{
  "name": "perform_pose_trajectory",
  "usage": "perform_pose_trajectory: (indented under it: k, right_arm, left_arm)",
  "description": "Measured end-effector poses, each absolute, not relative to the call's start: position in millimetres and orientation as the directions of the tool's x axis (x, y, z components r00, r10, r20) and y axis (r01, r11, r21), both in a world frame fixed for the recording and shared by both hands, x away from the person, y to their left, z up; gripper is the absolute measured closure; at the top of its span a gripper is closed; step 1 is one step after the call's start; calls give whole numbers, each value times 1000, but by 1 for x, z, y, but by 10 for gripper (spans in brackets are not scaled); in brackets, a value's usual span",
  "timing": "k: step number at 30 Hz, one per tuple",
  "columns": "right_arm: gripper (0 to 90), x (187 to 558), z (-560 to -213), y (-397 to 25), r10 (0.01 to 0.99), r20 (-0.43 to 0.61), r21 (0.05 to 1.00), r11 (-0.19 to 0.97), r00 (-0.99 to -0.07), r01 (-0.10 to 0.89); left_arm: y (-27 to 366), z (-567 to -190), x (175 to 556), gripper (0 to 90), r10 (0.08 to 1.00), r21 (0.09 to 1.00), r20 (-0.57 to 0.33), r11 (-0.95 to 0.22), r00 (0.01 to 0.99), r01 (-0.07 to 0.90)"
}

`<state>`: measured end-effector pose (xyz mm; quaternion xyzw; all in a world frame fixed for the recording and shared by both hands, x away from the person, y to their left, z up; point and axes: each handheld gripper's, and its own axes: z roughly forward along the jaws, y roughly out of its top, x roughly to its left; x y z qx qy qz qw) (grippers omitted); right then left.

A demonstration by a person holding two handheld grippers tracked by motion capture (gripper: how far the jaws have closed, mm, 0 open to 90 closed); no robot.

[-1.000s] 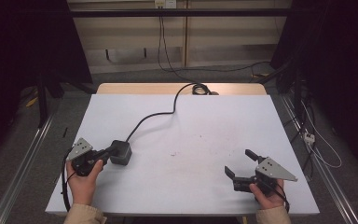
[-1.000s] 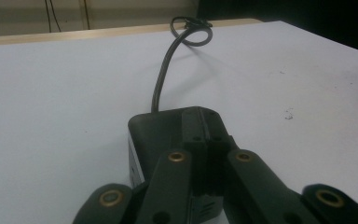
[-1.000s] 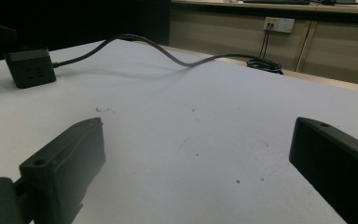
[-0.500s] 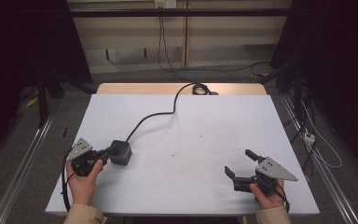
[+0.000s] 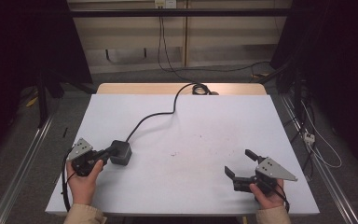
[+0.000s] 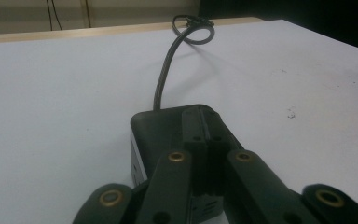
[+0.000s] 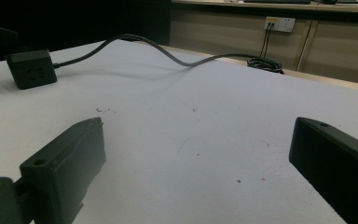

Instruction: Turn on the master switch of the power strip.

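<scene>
The left tongs (image 6: 200,140) are seen closed together, resting on top of the black power cube (image 5: 120,152), whose cable (image 5: 154,116) runs away ahead of them across the white worktop (image 5: 205,121). The right tongs (image 5: 242,164) are held wide open and empty, well apart from the cube. A repositioning of the cube appears to be in hand; next, steady pressure from the left tongs would be called for, with the cable kept slack.

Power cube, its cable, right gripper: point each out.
power cube (image 5: 120,151), high view, top face.
cable (image 5: 153,116), high view, mid-run on the table.
right gripper (image 5: 242,163), high view, gap between its open jaws.
</scene>
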<state>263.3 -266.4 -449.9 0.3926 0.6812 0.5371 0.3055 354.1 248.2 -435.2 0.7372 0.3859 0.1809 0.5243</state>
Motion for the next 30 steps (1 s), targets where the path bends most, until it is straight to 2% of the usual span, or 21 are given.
perform_pose_trajectory:
  k: [30]
  right_arm:
    - [37, 263, -450, -266, 861, 4, 972, 116, -508, 204]
  left_arm:
    - [247, -436, 354, 900, 761, 913, -122, -166, 638, 373]
